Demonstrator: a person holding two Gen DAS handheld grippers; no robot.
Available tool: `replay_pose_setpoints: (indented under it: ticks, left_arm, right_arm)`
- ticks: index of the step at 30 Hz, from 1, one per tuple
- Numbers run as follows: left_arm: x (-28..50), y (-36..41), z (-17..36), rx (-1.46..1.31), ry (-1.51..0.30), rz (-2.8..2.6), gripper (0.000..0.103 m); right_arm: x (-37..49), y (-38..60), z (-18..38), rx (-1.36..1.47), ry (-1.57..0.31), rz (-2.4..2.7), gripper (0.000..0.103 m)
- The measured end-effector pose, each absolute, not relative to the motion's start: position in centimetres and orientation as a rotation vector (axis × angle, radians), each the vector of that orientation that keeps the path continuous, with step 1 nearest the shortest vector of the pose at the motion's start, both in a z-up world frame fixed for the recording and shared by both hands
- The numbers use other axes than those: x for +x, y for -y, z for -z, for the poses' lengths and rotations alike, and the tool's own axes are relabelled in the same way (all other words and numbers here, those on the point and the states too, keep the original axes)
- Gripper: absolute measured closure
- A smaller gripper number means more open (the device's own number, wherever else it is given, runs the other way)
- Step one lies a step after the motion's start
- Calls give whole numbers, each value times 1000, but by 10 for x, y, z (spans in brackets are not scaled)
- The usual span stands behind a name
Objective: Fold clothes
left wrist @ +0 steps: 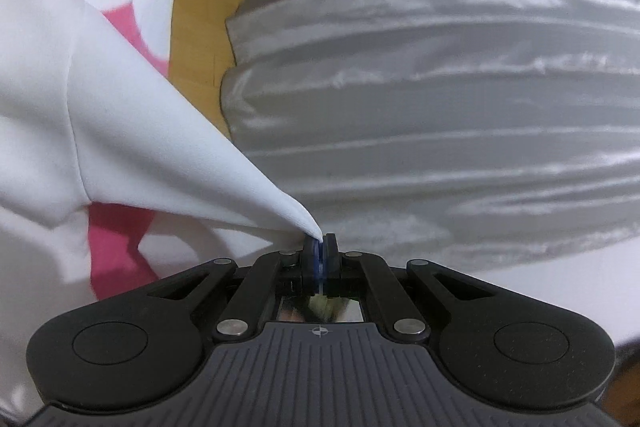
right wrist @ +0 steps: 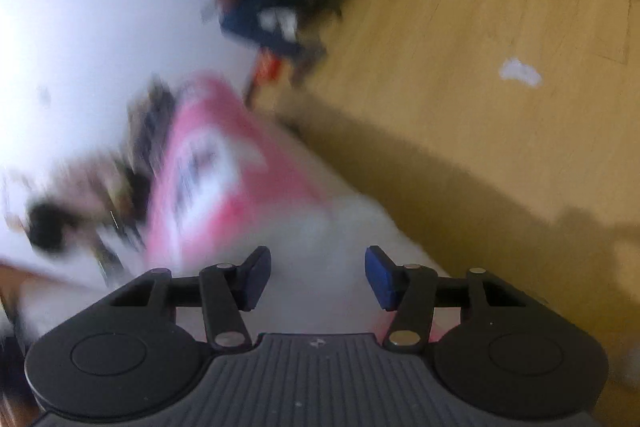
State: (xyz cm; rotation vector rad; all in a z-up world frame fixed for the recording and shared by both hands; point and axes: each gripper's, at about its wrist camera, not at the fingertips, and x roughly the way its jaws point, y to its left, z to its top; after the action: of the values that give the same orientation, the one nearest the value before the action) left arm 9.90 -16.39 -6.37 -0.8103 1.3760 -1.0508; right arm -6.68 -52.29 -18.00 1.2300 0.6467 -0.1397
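Pinching a pointed corner of the white garment (left wrist: 120,131), the left hand-held gripper (left wrist: 320,255) is seen with its jaws pressed together on the cloth, which is stretched away to the left of the silvery pleated fabric (left wrist: 440,87). The right hand-held gripper (right wrist: 318,275) is held spread with nothing between its blue pads (right wrist: 378,277), above blurred white and pink cloth (right wrist: 224,187) beside the wooden floor (right wrist: 480,107).

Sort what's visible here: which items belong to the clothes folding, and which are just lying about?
Part of the job:
- white and pink garment
- left gripper, shut on its corner
- right gripper, open

Lying about:
- white scrap on the floor
- grey pleated fabric
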Motion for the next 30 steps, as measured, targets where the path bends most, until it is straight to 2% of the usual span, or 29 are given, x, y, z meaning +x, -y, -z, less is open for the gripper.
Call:
replay_pose_setpoints:
  ticks: [3,6,9,12,16,19,21,22,25,27,29,30]
  left_arm:
    - [89,167,75,-712,-1472,1040,103]
    - [76,169,90,-578,-1594,999,103]
    - [66,173,101,-340,-1666,925,103]
    - [61,183,114,-142,-1699,864,103]
    - [62,191,124,-107,-1729,839,101]
    - [58,194,121,-68,-1704,855,100]
    - [51,194,117,-27,-1670,871,99]
    - [48,194,116,-15,-1660,875,99]
    - [46,192,116,-17,-1658,874,99]
    - [47,190,118,-40,-1672,870,99]
    - [49,187,121,-66,-1685,865,99]
    - [47,185,122,-75,-1688,865,99]
  right_arm:
    - [-45,538,176,1273,-550,177,49]
    - [-50,543,162,1224,-542,106,48]
    - [-75,540,154,1142,-607,60,46]
    - [-95,540,167,1157,-719,49,40]
    - [-93,538,186,1158,-878,71,35]
    - [-82,532,202,1262,-908,71,29]
    - [-72,529,214,1384,-888,66,30]
    - [-67,527,222,1458,-869,57,33]
    - [-46,521,239,1623,-838,-59,35]
    - [-32,514,237,1627,-828,-56,46]
    - [-24,514,229,1584,-817,-8,75]
    - [-24,516,224,1587,-771,-7,79]
